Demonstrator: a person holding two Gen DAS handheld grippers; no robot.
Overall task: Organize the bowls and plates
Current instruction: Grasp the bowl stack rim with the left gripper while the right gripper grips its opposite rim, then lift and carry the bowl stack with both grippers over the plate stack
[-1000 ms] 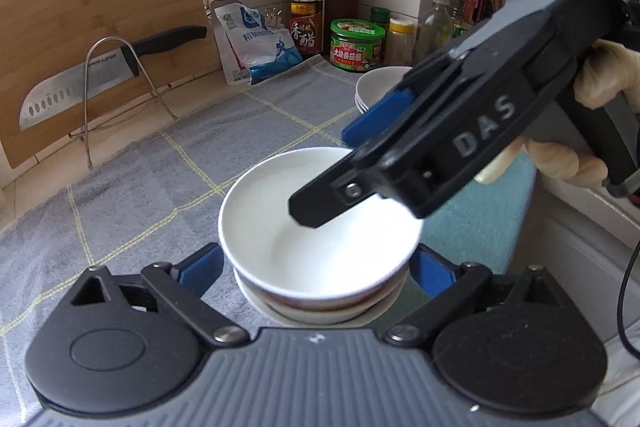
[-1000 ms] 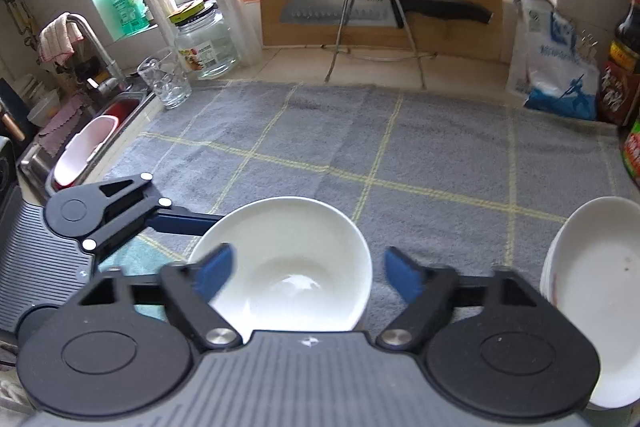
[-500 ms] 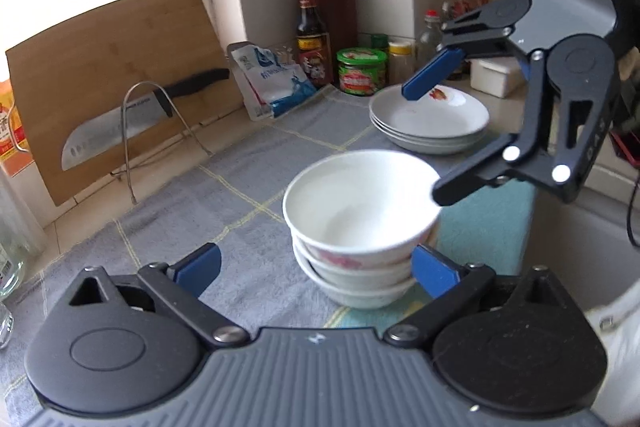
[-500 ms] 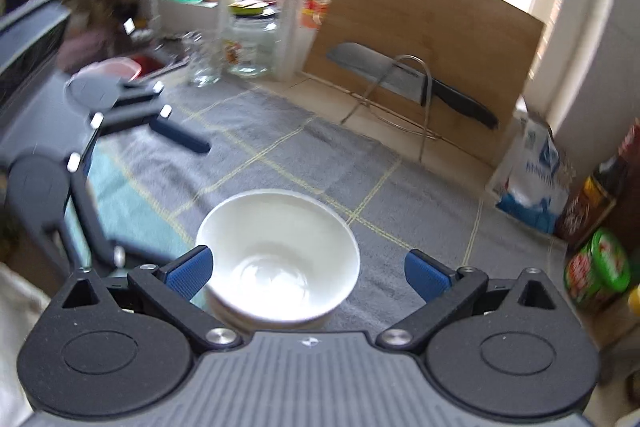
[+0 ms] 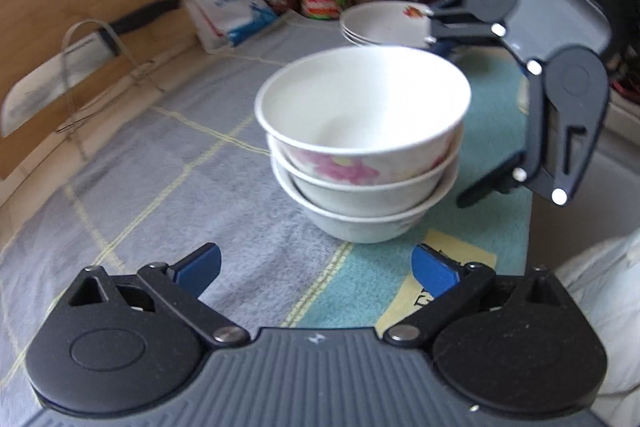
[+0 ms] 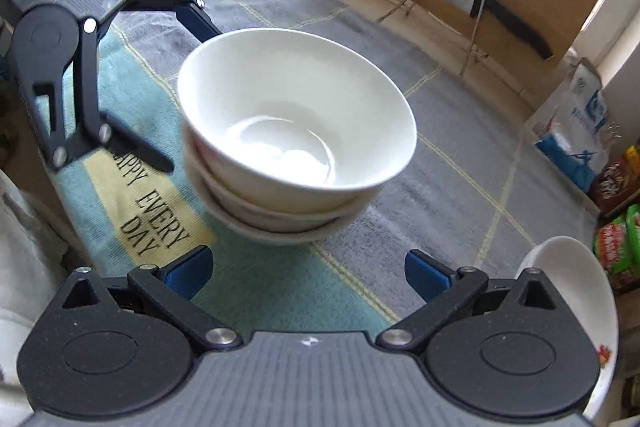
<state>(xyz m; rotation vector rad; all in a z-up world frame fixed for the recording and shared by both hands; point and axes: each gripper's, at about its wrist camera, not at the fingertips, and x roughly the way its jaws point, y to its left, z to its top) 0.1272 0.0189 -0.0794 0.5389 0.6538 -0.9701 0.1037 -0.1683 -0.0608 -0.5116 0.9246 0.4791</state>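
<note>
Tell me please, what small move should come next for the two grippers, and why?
Probably draw both back a little further. The three bowls sit nested on the towel, and the left gripper and right gripper are open and hold nothing. The plates are stacked too, so no dish seems left to move.

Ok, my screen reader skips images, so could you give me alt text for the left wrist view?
A stack of three white bowls, the top one with a pink flower, stands on a grey checked towel. The open left hand-held gripper sits short of it; the right hand-held gripper is open alongside. Stacked plates sit behind.
</note>
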